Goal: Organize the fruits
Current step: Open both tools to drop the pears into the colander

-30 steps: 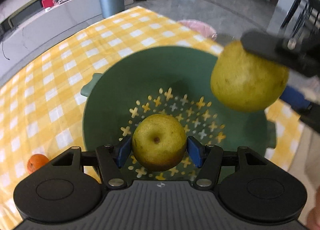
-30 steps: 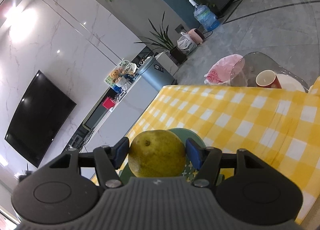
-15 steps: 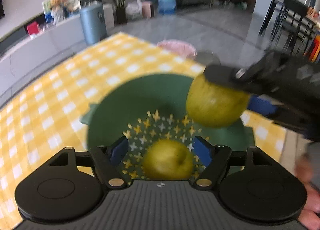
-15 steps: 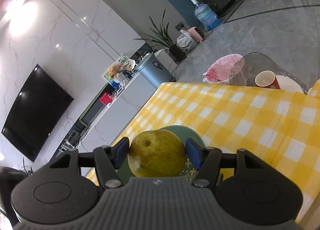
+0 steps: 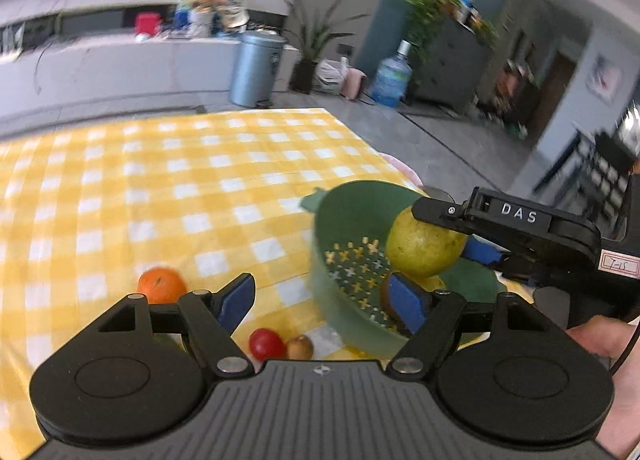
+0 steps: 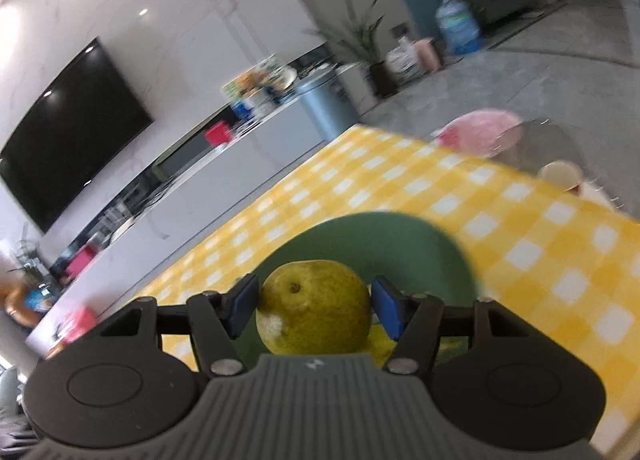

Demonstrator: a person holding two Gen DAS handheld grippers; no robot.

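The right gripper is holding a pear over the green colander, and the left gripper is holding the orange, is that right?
Not quite. The left gripper holds nothing: the left wrist view shows its fingers wide apart, having just opened, and the orange lies on the tablecloth beyond them. The rest stands: the right gripper holds a pear over the green colander.

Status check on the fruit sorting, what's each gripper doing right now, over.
Left gripper open, empty, jaws just opened. Right gripper shut on pear over green colander. Orange, small fruits on cloth; path clear.
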